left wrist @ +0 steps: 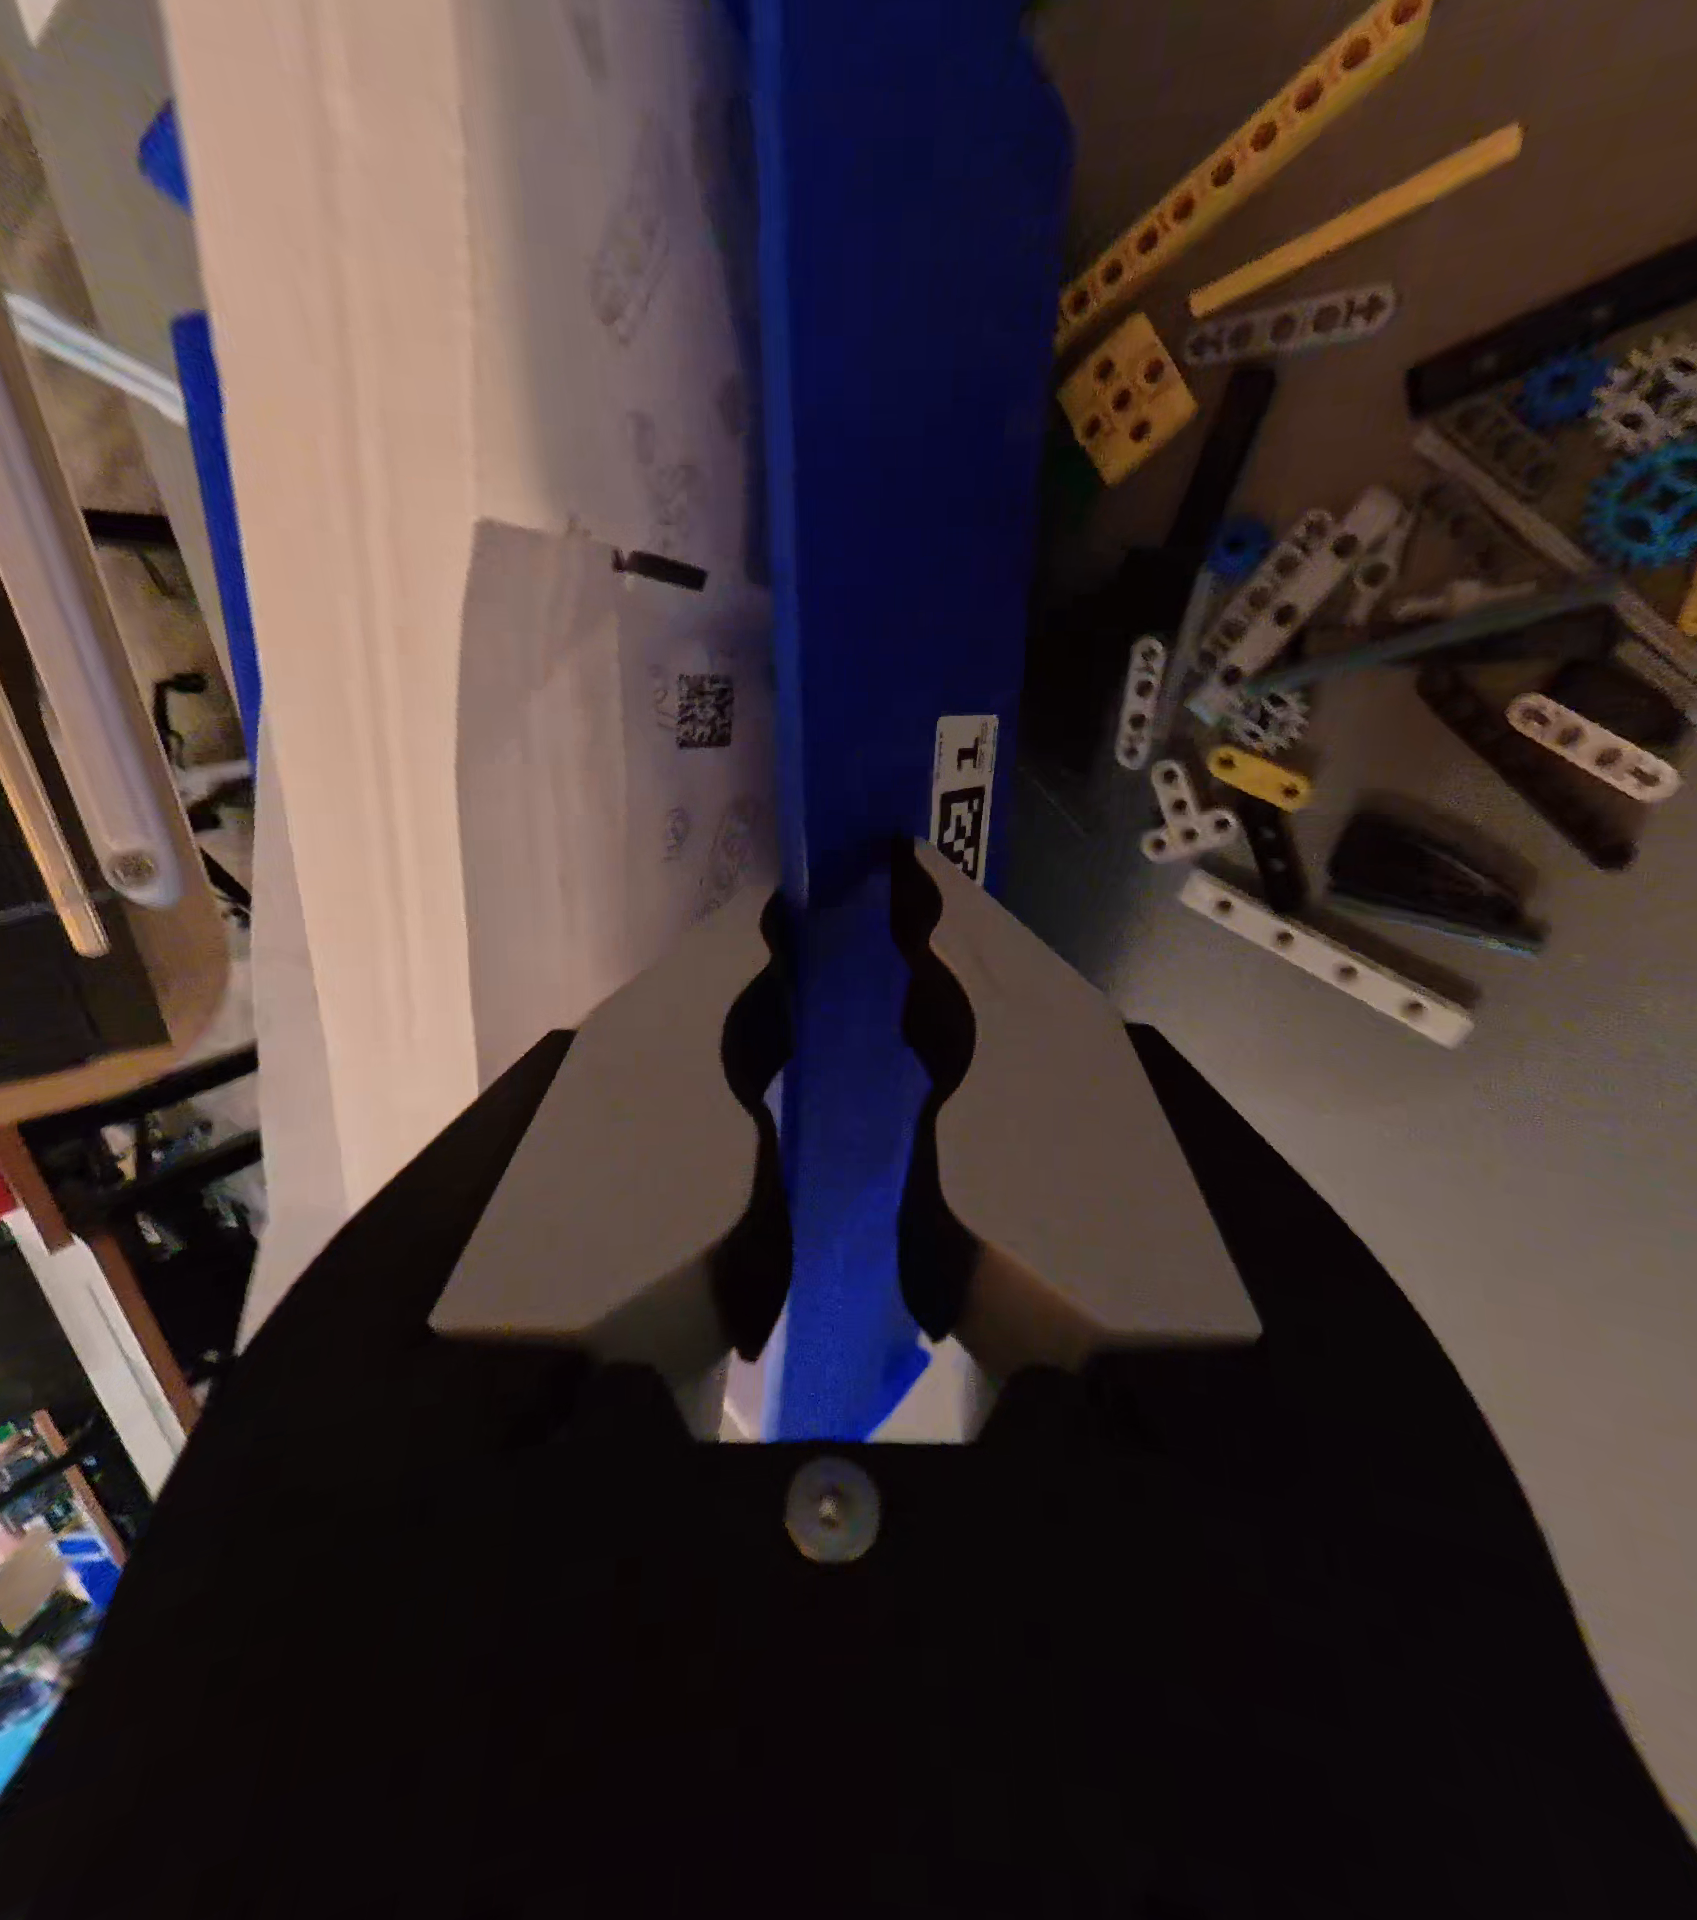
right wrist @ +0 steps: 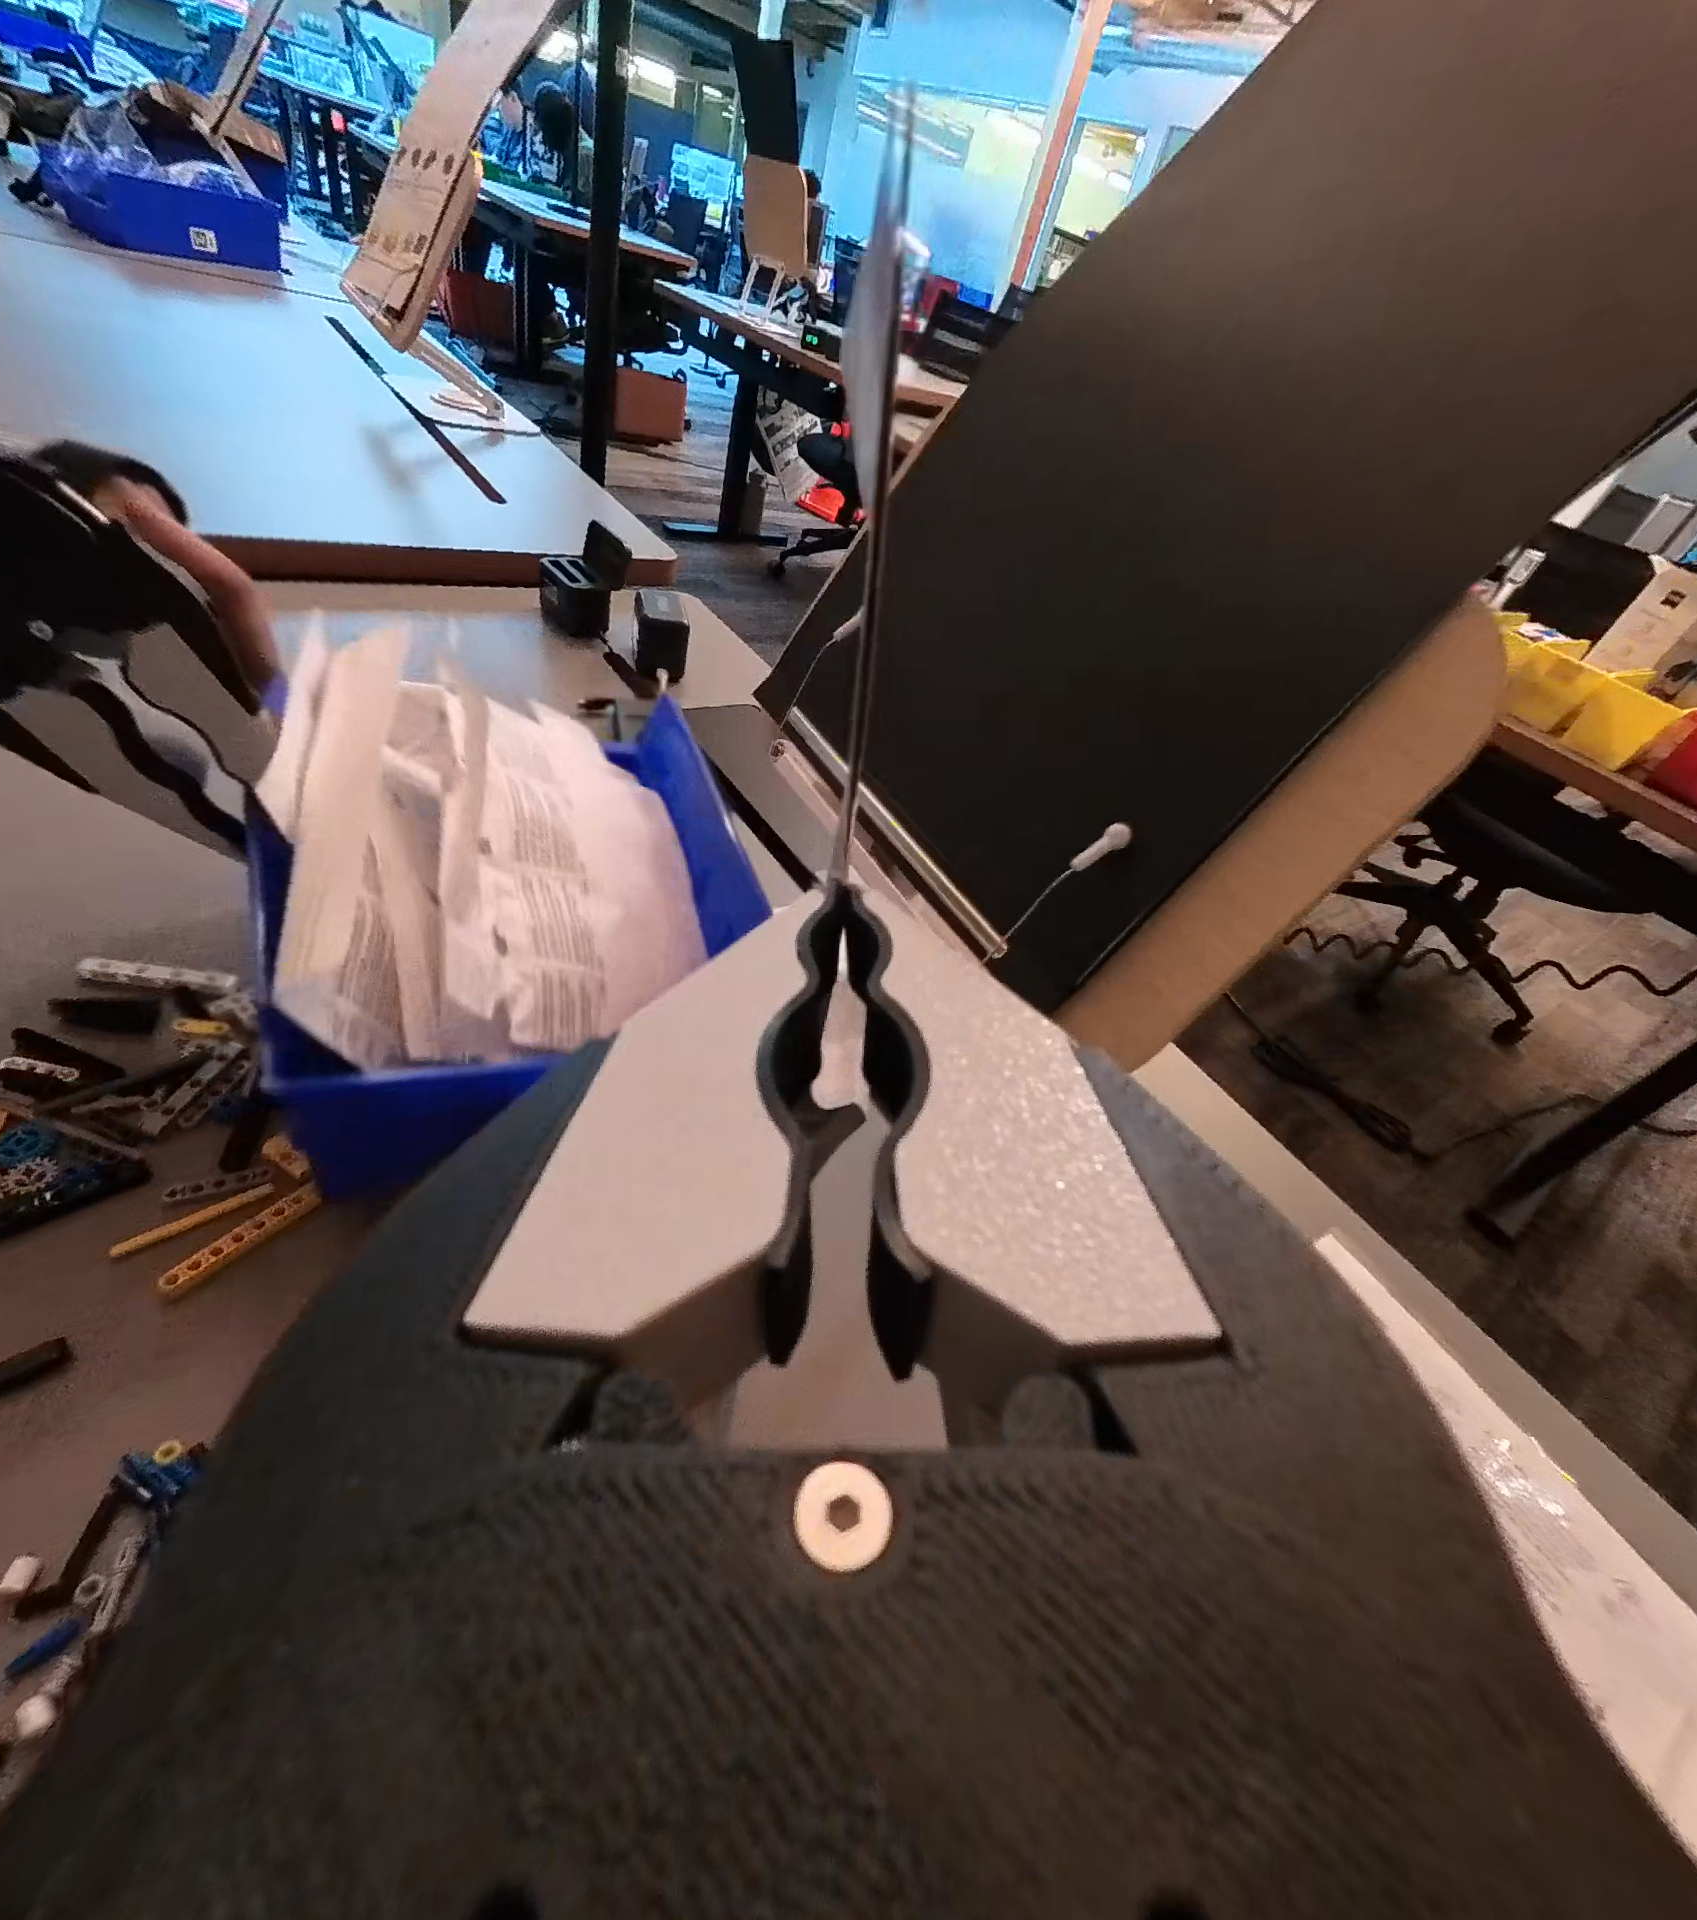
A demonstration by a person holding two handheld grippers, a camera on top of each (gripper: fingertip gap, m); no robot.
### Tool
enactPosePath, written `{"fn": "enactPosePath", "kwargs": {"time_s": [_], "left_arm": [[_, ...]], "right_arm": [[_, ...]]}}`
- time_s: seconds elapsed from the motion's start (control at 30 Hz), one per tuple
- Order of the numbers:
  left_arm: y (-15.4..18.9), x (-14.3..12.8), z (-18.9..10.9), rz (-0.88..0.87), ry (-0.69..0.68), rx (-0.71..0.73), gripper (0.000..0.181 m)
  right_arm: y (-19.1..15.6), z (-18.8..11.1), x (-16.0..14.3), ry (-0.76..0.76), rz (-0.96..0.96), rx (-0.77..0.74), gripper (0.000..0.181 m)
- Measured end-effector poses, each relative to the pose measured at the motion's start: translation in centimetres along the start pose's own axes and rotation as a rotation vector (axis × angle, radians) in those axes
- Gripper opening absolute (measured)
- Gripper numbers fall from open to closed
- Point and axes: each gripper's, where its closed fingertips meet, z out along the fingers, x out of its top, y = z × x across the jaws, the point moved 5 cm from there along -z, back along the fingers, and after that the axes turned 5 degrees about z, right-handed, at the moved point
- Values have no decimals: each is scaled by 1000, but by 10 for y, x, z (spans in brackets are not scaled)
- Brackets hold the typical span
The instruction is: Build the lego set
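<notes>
Claws both engaged, neither on a Lego part yet. Your left claw (left wrist: 849, 883) is closed over the rim of the blue bin (left wrist: 911, 436) — the wall runs up between the two fingers, pinched at the tips. The bin is stuffed with white instruction sheets (right wrist: 511, 862); in the right wrist view you can see the left claw (right wrist: 231, 769) at the bin's far corner.

Your right claw (right wrist: 842, 914) is clamped on a thin sheet (right wrist: 880, 343), seen edge-on, standing straight up from the fingertips. Whether it is paper or clear film, I cannot tell.

Lego pieces (left wrist: 1395, 644) lie loose on the counter (left wrist: 1446, 1299) just beside the bin: yellow beams, grey and white liftarms, blue gears, black bars. More are scattered near the counter's front edge (right wrist: 75, 1558). Judgement: sorting stage, build barely begun.

Risks from here:
- The bin grip is on the rim only. Tilt or drag it and the sheets could spill onto the parts, burying small pins.
- Sliding the bin toward the pile would shove beams and gears along — some could roll off the edge.
- The sheet is held by a thin margin; a quick swing may let it slip or crease.
- Small pieces near the front edge are easy to sweep off with the right claw's body.
</notes>
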Motion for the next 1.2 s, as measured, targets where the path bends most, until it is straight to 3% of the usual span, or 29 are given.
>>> {"fn": "enactPosePath", "kwargs": {"time_s": [0.2,0.43,0.63,0.73,0.87,1.03,1.13,1.2], "left_arm": [[-31,29,35,-69,86,19,15],[-49,33,70,-62,130,-18,15],[-51,38,75,-95,171,-29,16],[-46,39,75,-96,165,58,21],[-48,43,45,-209,307,199,17],[-48,49,-23,-521,594,200,26],[-47,59,-62,-621,748,200,54],[-47,67,-77,-669,818,194,84]], "right_arm": [[5,-12,4,4,9,-15,0],[6,-28,15,25,-4,-16,0],[5,-32,21,8,-32,19,0],[3,-36,22,9,-27,49,0],[-9,-48,27,34,-19,110,0],[-28,-64,43,39,-62,218,0],[-42,-60,46,-22,-92,329,0],[-51,-46,40,-98,-93,427,0]]}}
